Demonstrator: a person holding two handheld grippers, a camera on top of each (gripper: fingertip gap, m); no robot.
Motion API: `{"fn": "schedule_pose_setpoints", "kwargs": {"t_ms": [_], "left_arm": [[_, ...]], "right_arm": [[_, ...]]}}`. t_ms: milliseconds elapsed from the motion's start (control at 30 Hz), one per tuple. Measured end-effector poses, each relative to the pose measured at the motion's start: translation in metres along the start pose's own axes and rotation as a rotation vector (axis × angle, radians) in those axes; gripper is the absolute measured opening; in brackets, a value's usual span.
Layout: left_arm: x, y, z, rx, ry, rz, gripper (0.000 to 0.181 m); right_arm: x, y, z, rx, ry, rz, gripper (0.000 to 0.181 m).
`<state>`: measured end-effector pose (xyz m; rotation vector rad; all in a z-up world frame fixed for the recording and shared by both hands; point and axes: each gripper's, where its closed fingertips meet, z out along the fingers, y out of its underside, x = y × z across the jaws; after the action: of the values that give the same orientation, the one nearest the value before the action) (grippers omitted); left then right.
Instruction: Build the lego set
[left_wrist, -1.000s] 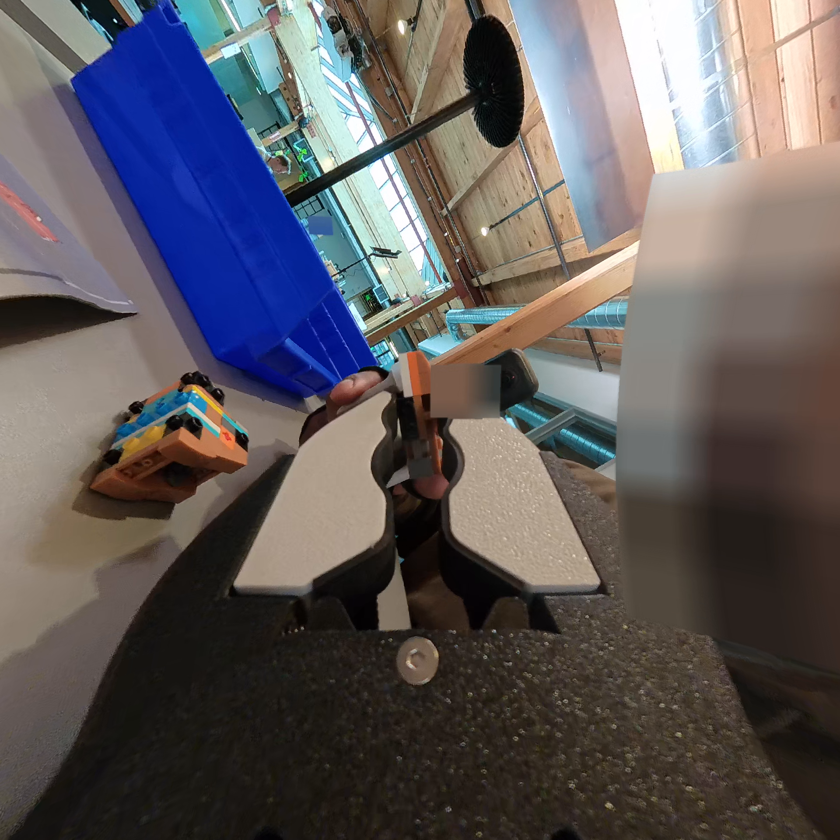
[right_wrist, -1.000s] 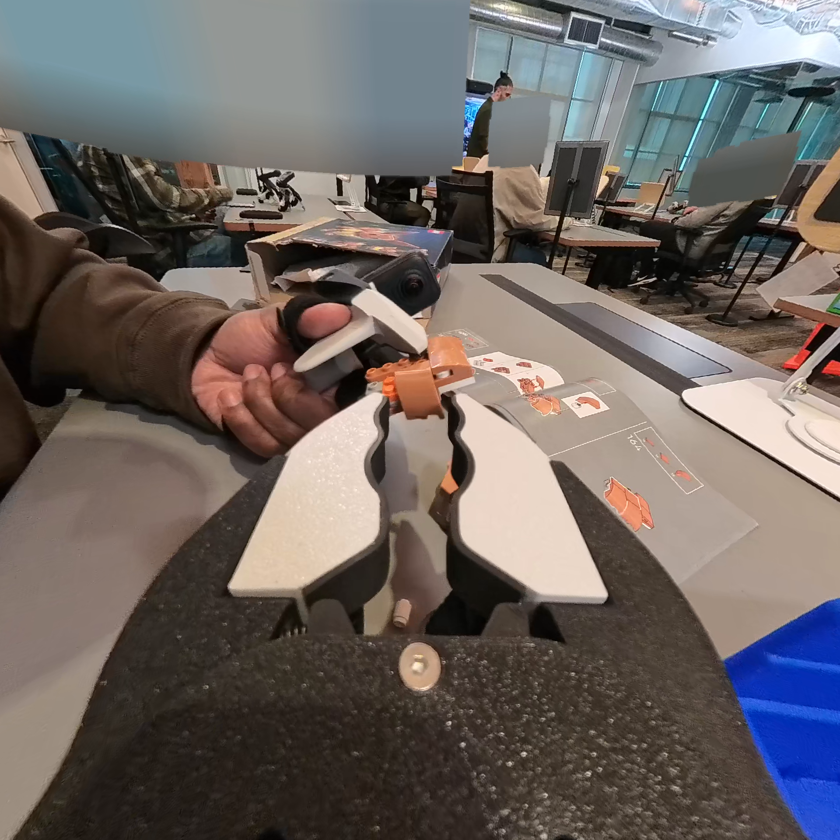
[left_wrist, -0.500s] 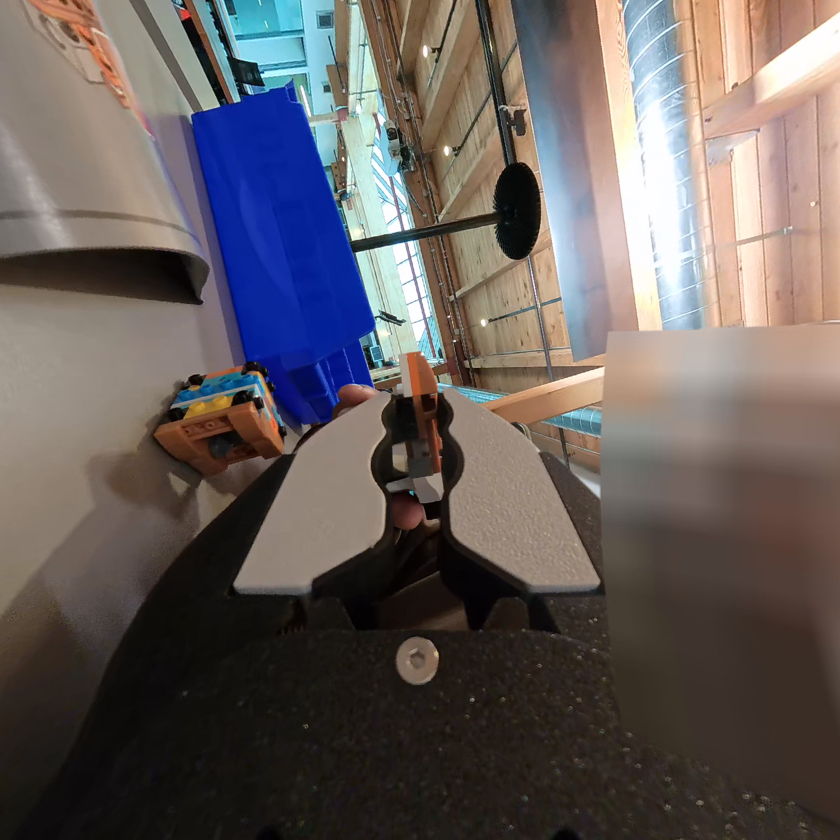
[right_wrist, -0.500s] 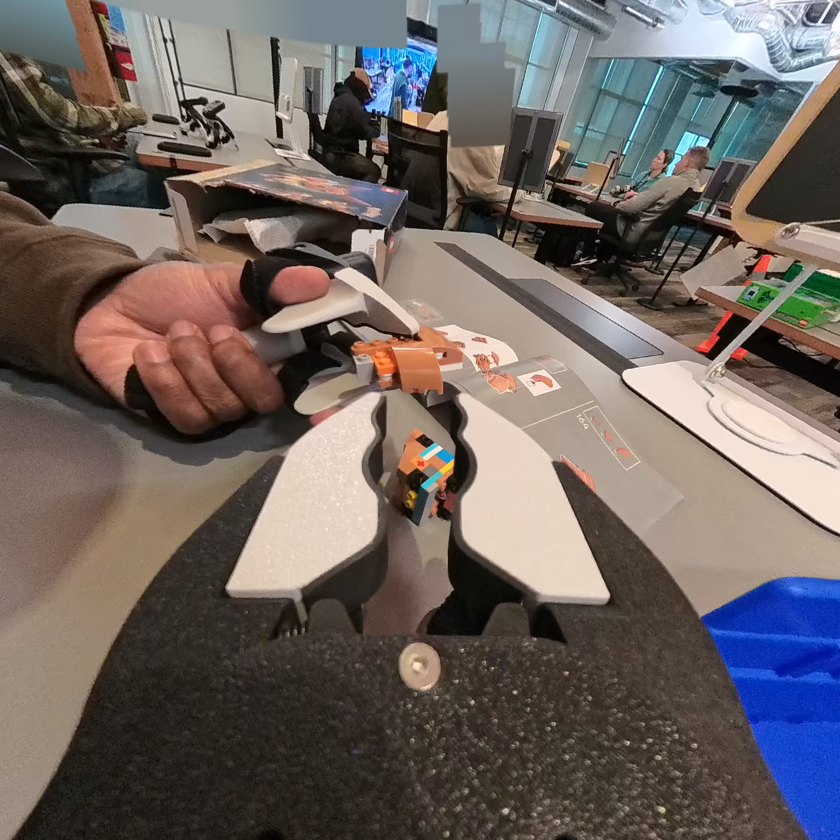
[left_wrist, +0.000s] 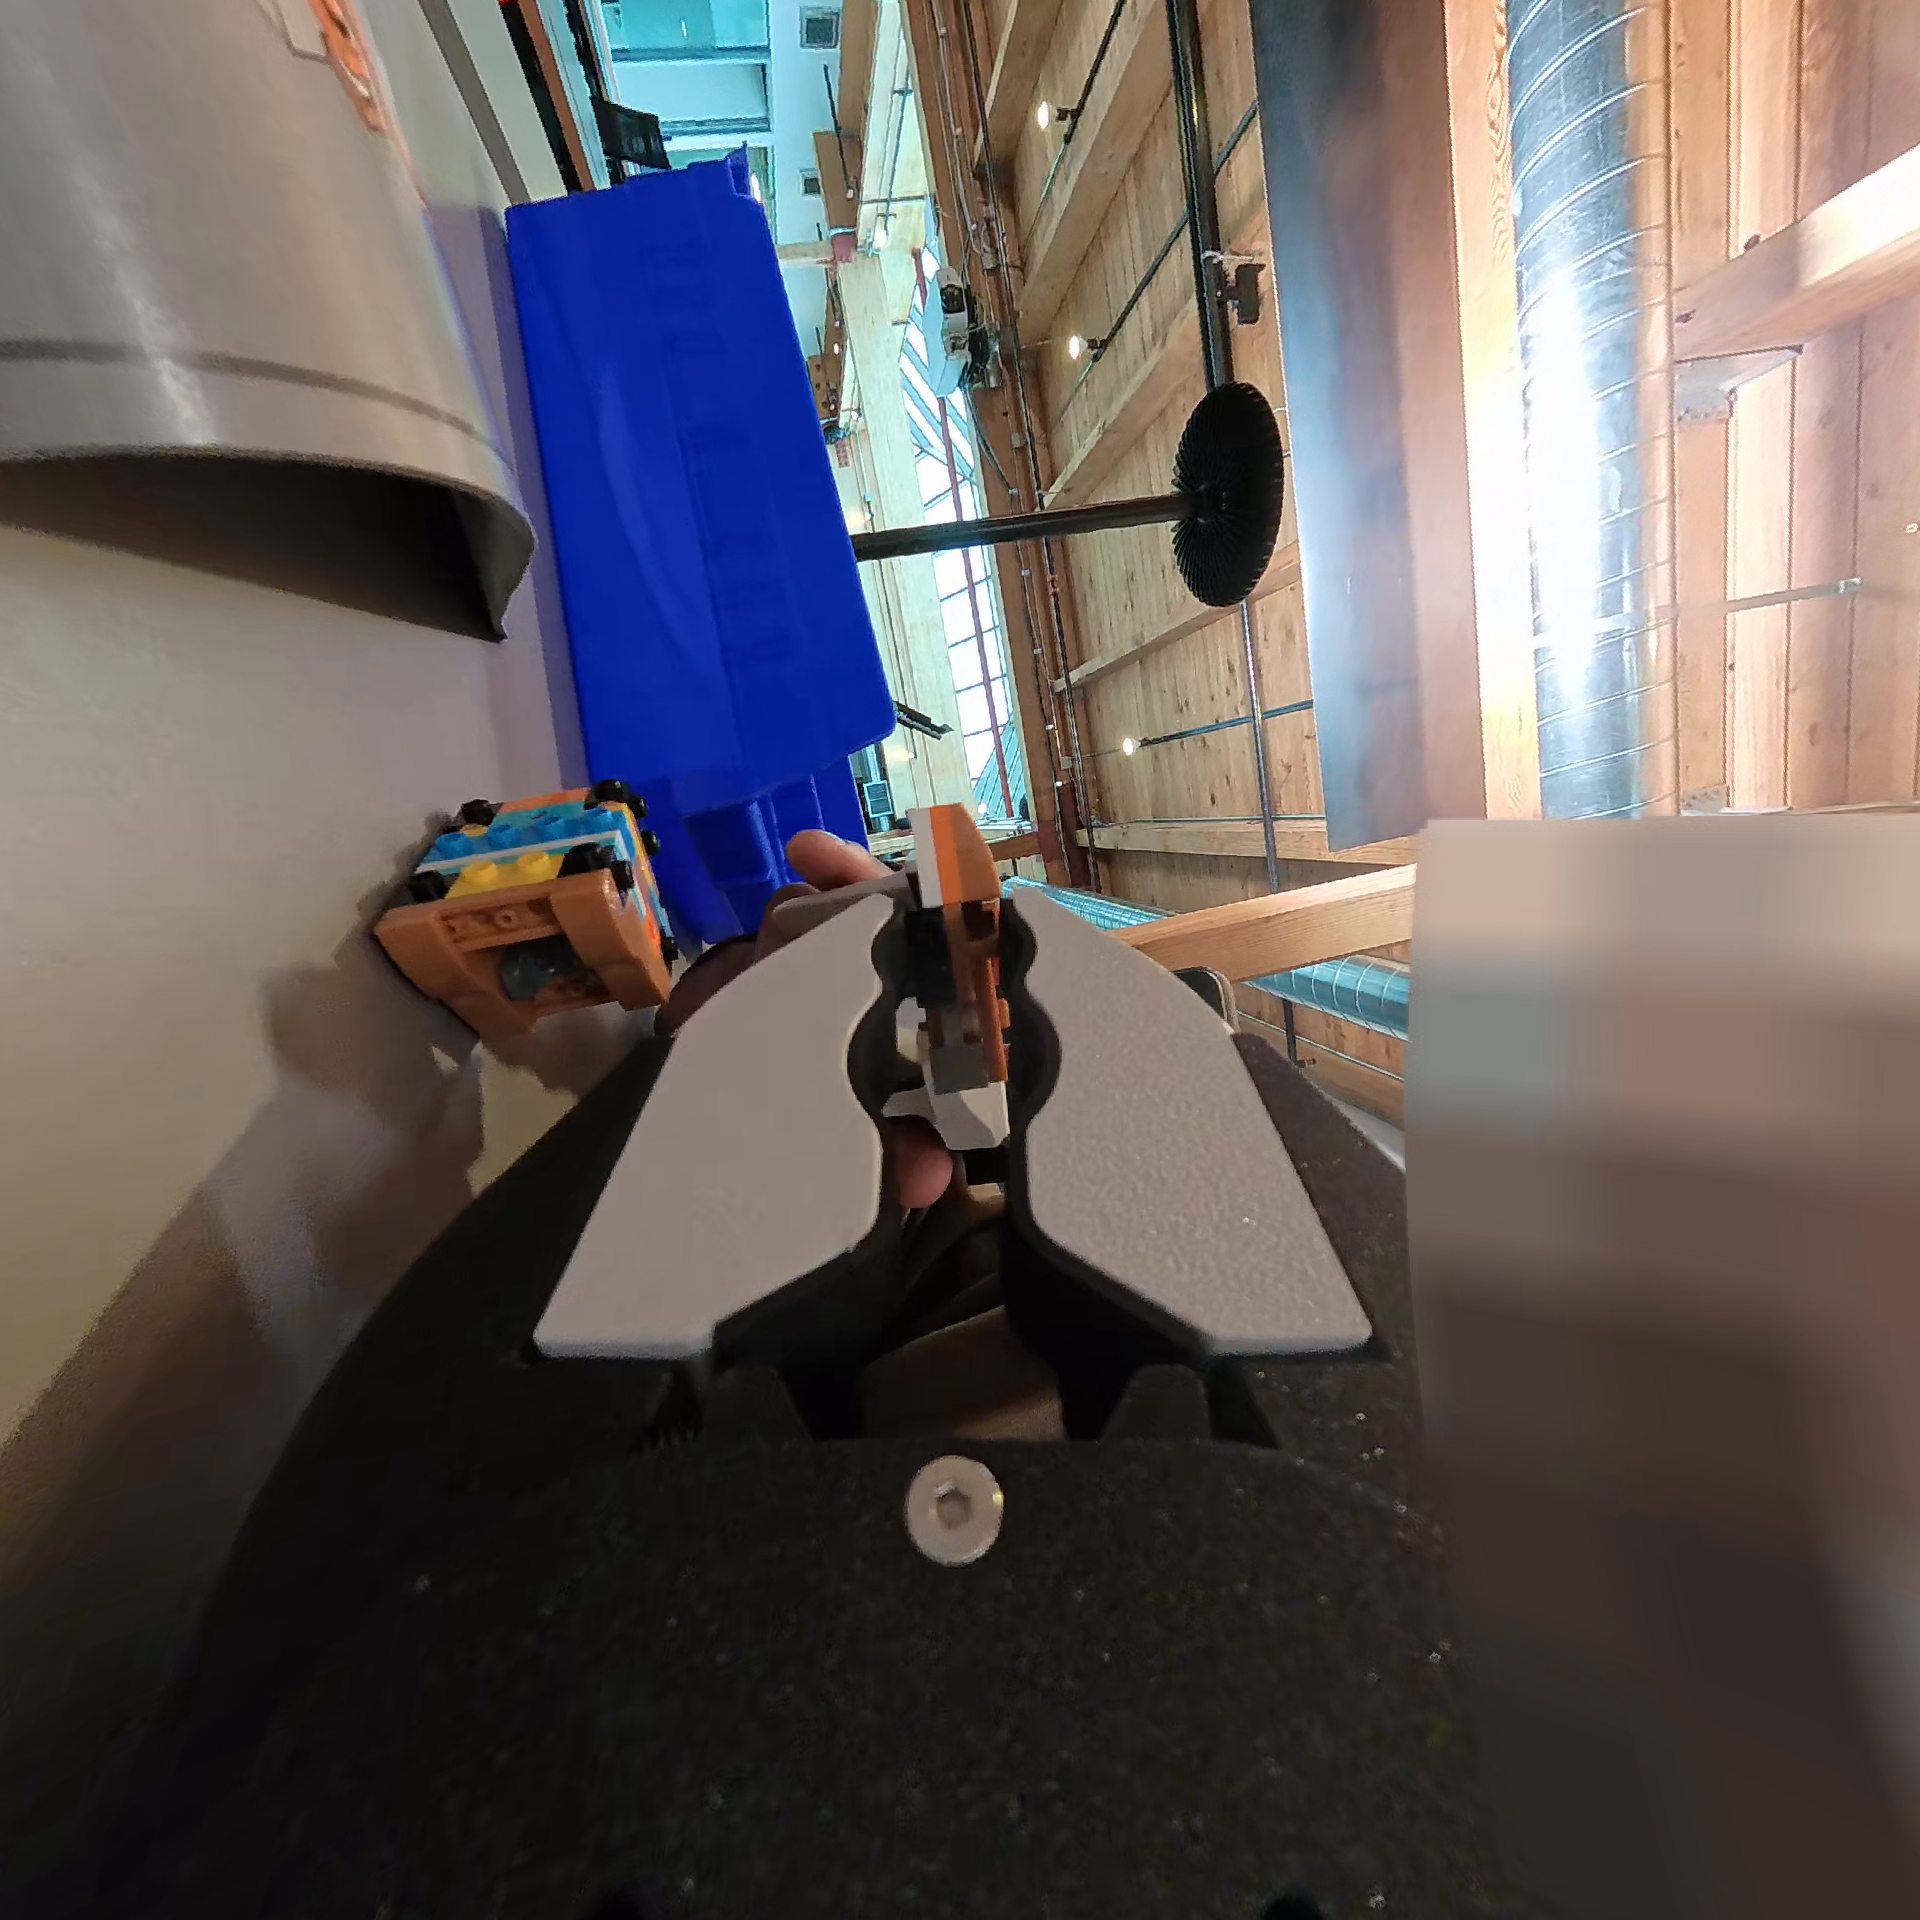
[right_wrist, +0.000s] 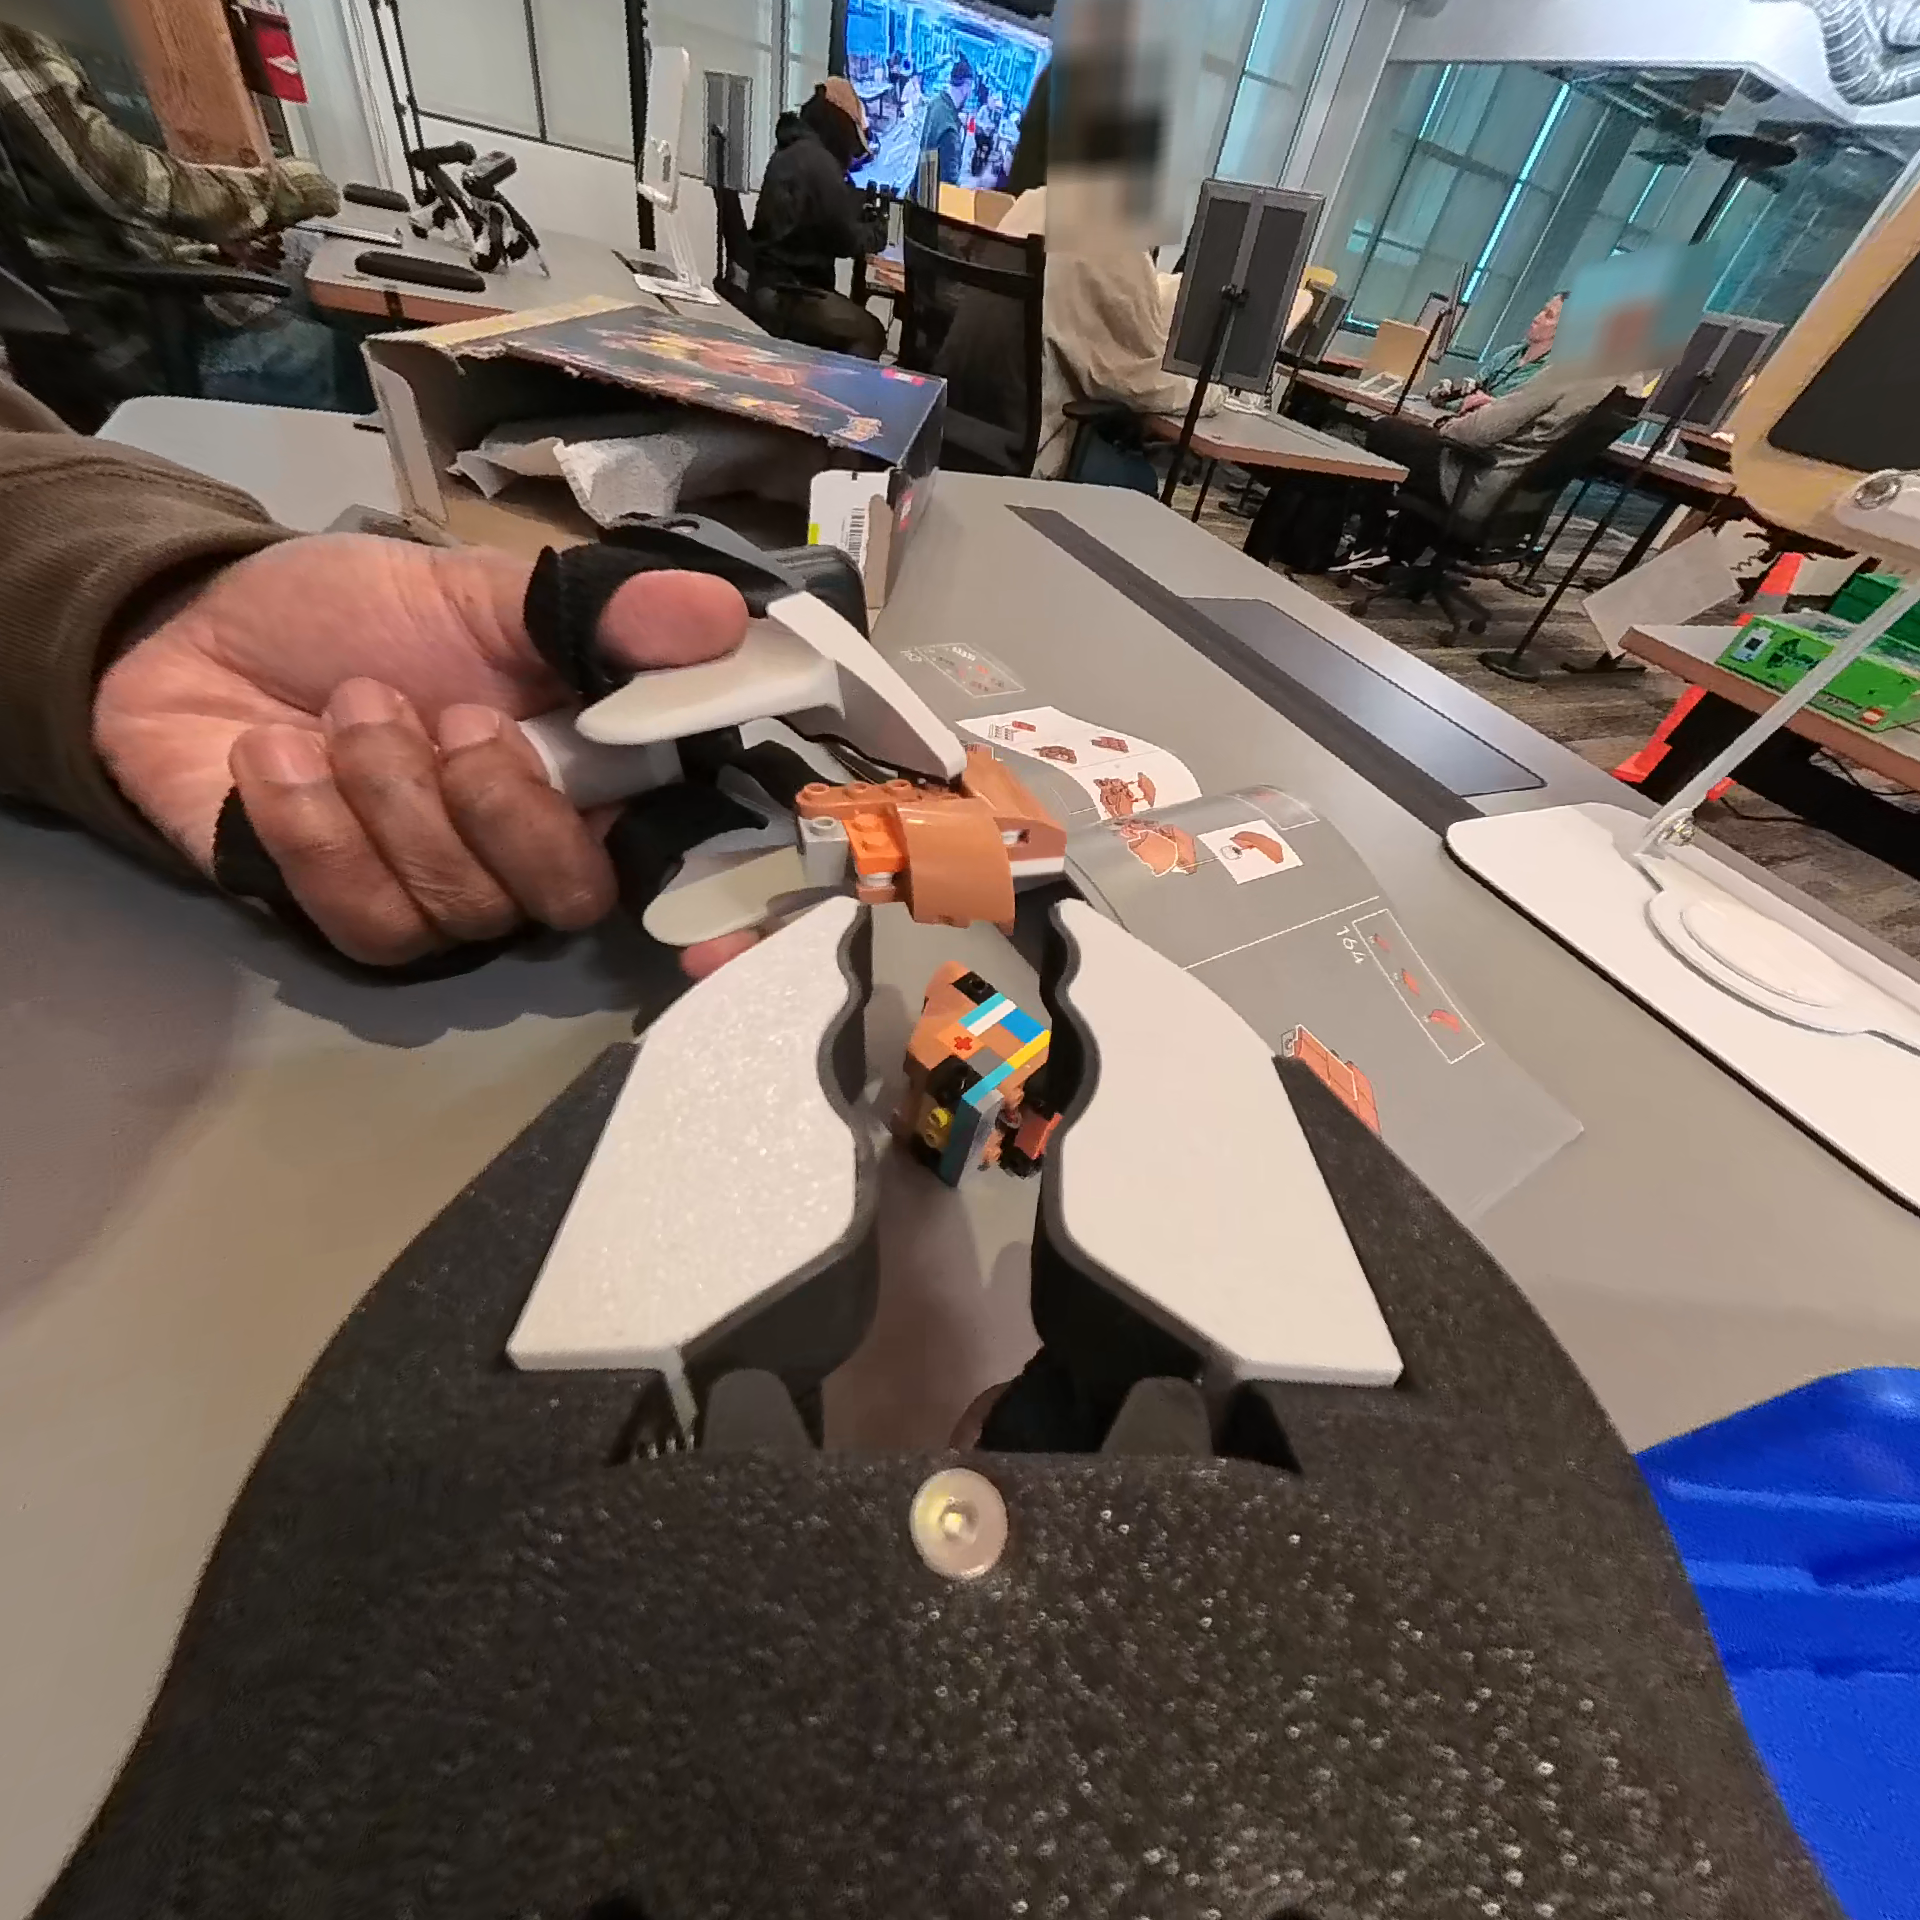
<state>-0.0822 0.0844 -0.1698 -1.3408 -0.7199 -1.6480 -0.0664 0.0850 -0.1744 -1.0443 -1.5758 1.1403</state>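
Left hand-held gripper (left_wrist: 948, 940) clamped on a small orange and white lego sub-assembly (left_wrist: 961, 961), raised above the desk (right_wrist: 312, 1195). Right hand-held gripper (right_wrist: 956, 935) parted at a narrow gap, gripping nothing, poised over a multicoloured lego block build (right_wrist: 977, 1081) resting on the desk beside the open instruction booklet (right_wrist: 1247, 914). Blue bin (left_wrist: 686, 520) near the desk's right edge; torn lego box (right_wrist: 665, 416) at the far edge.

Pale grey claw fingers (right_wrist: 717, 1122), black foam body, silver screw (right_wrist: 957, 1523); brown sleeve (right_wrist: 94, 582).
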Motion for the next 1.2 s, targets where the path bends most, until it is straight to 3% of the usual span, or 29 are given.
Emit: {"fn": "schedule_pose_setpoints", "kwargs": {"t_ms": [267, 700, 1200], "left_arm": [[0.0, 0.003, 0.002, -0.017, -0.001, -0.019, 0.016], [0.009, 0.012, 0.005, -0.09, 0.047, 0.053, 0.027], [0.013, 0.017, 0.004, -0.157, 0.061, 0.2, 0.018]], "right_arm": [[0.001, -0.001, 0.0, 0.01, -0.03, 0.062, 0.019], [-0.001, -0.005, -0.003, 0.041, -0.144, 0.282, 0.018], [-0.007, -0.011, -0.009, 0.081, -0.096, 0.093, 0.018]]}}
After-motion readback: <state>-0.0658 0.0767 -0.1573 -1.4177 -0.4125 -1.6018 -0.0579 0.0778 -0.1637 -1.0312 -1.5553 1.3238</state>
